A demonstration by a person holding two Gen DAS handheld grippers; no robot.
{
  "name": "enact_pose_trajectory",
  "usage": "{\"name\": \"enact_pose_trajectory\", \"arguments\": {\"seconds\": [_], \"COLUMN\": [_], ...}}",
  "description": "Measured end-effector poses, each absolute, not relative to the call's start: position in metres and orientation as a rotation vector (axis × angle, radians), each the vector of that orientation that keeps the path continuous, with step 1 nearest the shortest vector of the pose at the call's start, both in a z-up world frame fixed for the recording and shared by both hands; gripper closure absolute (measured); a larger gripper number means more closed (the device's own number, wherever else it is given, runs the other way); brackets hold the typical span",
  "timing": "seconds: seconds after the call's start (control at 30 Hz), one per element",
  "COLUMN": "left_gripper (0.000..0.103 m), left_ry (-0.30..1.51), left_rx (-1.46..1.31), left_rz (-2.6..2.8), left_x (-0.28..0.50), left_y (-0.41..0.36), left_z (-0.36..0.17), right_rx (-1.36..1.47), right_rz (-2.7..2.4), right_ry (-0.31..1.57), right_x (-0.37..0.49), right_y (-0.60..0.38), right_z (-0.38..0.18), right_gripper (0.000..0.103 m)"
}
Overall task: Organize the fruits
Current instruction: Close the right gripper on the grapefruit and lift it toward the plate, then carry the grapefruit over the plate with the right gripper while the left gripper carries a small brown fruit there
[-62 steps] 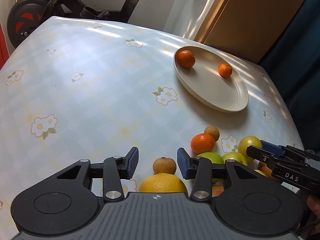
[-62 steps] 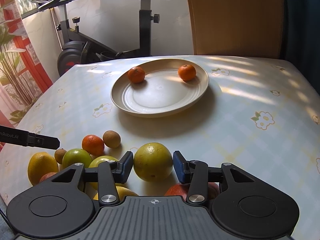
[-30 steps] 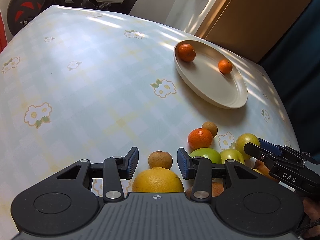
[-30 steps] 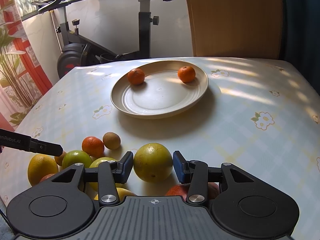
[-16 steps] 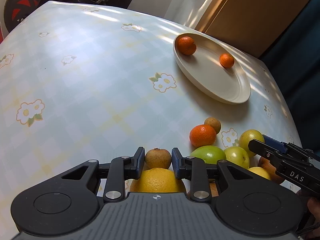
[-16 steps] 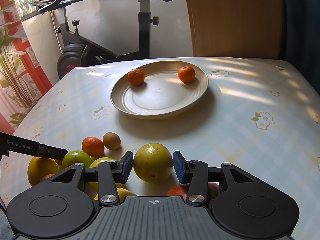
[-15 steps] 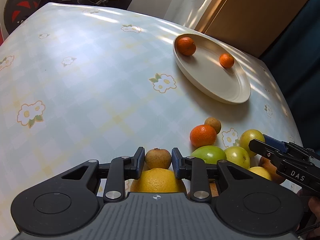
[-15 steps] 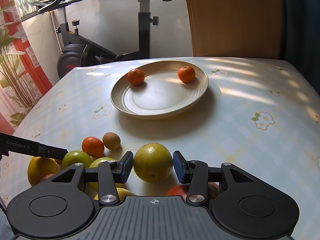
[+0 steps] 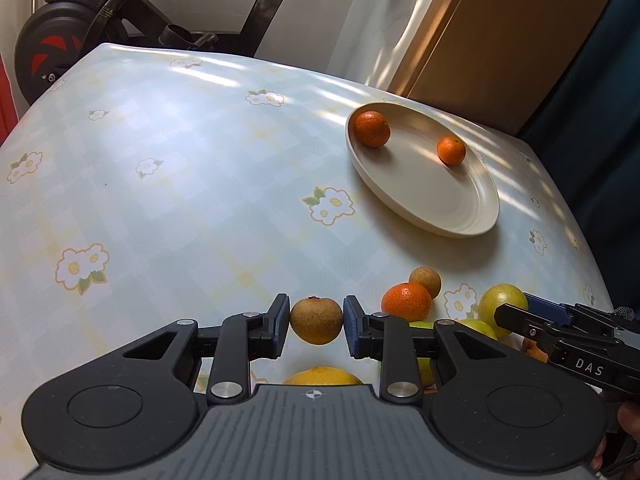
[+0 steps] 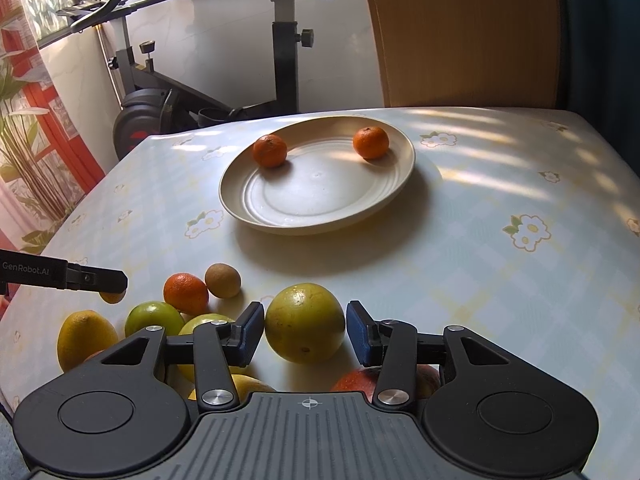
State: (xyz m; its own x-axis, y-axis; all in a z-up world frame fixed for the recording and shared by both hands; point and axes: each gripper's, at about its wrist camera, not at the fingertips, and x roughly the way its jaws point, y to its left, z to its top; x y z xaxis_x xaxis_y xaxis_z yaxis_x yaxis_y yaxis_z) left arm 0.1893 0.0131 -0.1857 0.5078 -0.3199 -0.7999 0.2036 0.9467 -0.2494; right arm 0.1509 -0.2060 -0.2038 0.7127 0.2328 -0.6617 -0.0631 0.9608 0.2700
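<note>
Held fruit: a small brown round fruit [image 9: 316,321], clamped between the two blue pads of the left gripper [image 9: 316,326], lifted clear of the cloth at the near edge of the fruit pile; in the right wrist view only a sliver of it shows under the left gripper's finger.
Left gripper: closed on the small brown round fruit, both pads touching its sides; its jaws have just been closing, with that fruit between them.
Right gripper [image 10: 305,332]: jaws apart, standing either side of a large yellow-green citrus [image 10: 305,323]; the left pad looks to touch the peel, the right pad stands just off it, so no firm grip shows.
Large yellow citrus [image 9: 322,376]: directly below the held fruit, partly hidden by the left gripper's body.
Loose pile, near side of table: an orange [image 10: 185,288] touching a second brown fruit [image 10: 222,280]; two green fruits [image 10: 154,317] nearer and to the left; a yellow citrus [image 10: 86,338] at the far left of the pile; a reddish fruit [image 10: 360,380] under the right gripper.
Plate [image 10: 320,200]: cream, round, beyond the pile near the middle of the table, well apart from it.
Plate contents: two mandarins, one [image 10: 270,150] at the left rim, one [image 10: 371,142] at the far right rim, apart from each other.
Table [image 9: 180,168]: covered with a pale checked cloth printed with white flowers.
Surroundings: an exercise bike [image 10: 192,96] beyond the far left of the table; a wooden panel [image 10: 460,32] beyond the far right.
</note>
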Motion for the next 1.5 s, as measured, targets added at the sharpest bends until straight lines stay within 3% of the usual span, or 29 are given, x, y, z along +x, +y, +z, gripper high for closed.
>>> {"name": "enact_pose_trajectory", "arguments": {"seconds": [0.63,1.03,1.5], "left_gripper": [0.072,0.072,0.072], "left_ry": [0.898,0.817,0.851], "left_rx": [-0.069,-0.020,0.093], "left_rz": [-0.339,-0.374,-0.432], "left_x": [0.187,0.207,0.283], "left_y": [0.008,-0.011,-0.066], "left_z": [-0.160,-0.125,-0.144], "right_rx": [0.305,0.417,0.171], "right_rz": [0.174,0.175,0.201], "right_ry": [0.759,0.667,0.693], "right_x": [0.153,0.160,0.247], "right_y": [-0.216,-0.259,-0.275], "right_z": [-0.203,-0.168,-0.147], "right_gripper": [0.062,0.062,0.062]}}
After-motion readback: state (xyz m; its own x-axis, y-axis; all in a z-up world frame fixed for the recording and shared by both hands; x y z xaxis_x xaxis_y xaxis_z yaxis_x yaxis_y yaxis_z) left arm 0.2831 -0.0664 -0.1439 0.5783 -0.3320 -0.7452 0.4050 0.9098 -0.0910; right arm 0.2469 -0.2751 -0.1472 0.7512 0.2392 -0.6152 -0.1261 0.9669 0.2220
